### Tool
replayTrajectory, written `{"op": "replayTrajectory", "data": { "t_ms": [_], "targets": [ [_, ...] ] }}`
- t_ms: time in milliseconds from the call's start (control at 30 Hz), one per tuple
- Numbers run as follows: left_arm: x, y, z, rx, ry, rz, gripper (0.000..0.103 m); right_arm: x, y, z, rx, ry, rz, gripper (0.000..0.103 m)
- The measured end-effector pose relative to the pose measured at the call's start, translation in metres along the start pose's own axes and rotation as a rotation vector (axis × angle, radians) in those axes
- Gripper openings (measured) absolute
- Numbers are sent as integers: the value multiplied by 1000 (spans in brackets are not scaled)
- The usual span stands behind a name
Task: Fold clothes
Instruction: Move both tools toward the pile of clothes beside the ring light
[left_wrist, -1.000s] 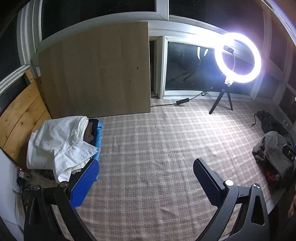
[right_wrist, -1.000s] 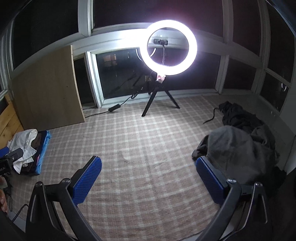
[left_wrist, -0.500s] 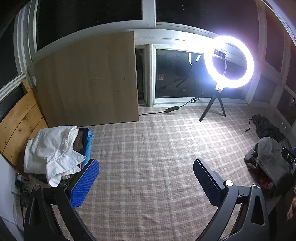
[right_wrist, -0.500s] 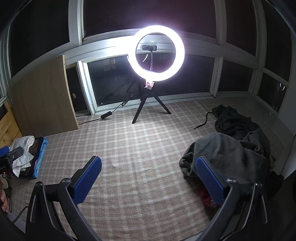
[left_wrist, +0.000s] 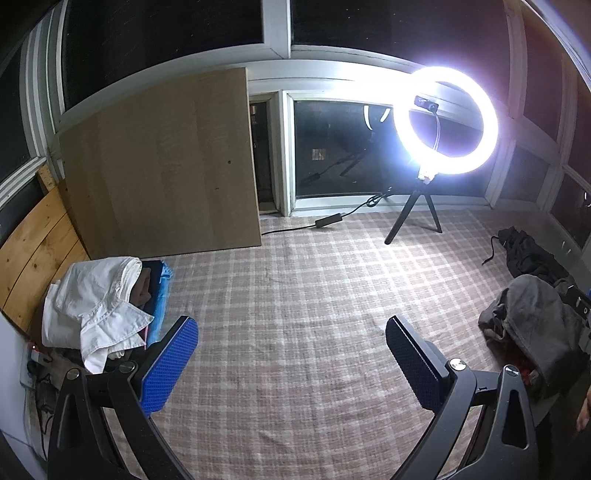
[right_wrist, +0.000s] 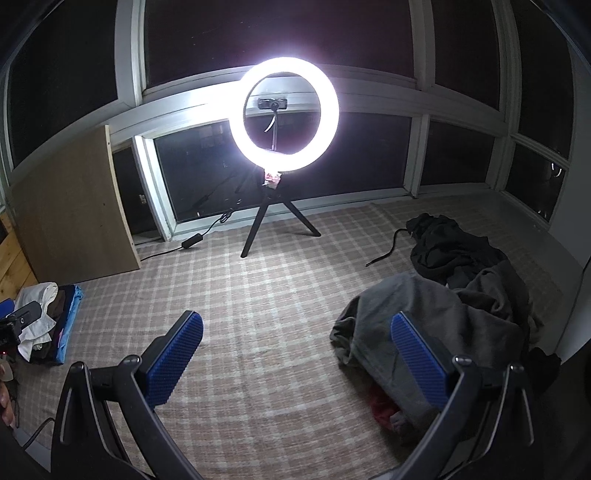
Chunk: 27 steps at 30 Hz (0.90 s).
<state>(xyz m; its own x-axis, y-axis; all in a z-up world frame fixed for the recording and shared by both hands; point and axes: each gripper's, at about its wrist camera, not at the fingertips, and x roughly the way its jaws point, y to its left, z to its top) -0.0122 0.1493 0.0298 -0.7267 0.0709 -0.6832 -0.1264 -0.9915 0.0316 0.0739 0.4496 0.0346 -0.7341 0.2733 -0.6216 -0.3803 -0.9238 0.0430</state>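
Note:
A heap of unfolded clothes lies on the right: a grey garment (right_wrist: 436, 317) (left_wrist: 535, 325) on top, black clothes (right_wrist: 450, 247) (left_wrist: 524, 251) behind it, something red (right_wrist: 384, 406) under its near edge. A stack of folded clothes topped by a white shirt (left_wrist: 92, 306) (right_wrist: 37, 310) sits at the left. My left gripper (left_wrist: 291, 347) is open and empty above the checked rug. My right gripper (right_wrist: 295, 343) is open and empty; its right finger (right_wrist: 417, 354) shows in front of the grey garment.
The checked rug (left_wrist: 295, 295) covers the floor. A lit ring light on a tripod (right_wrist: 282, 118) (left_wrist: 443, 122) stands at the back by the windows, its cable (right_wrist: 199, 236) trailing left. A wooden board (left_wrist: 162, 166) leans on the wall at back left.
Both views have swung to the right. The grey heap has come closer to the right gripper. Both grippers stay open.

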Motion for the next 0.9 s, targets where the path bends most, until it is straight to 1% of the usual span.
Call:
{"op": "replayTrajectory", "data": {
  "t_ms": [233, 500, 667, 900],
  "targets": [
    [4, -27, 8, 26, -9, -14, 102, 7, -31, 4, 27, -4, -24, 103],
    [4, -73, 19, 81, -28, -41, 102, 14, -72, 8, 68, -10, -51, 103],
    [3, -108, 25, 124, -39, -71, 102, 19, -98, 9, 101, -10, -68, 103],
    [3, -159, 31, 203, -40, -138, 102, 22, -133, 5, 137, -11, -108, 103]
  ]
}}
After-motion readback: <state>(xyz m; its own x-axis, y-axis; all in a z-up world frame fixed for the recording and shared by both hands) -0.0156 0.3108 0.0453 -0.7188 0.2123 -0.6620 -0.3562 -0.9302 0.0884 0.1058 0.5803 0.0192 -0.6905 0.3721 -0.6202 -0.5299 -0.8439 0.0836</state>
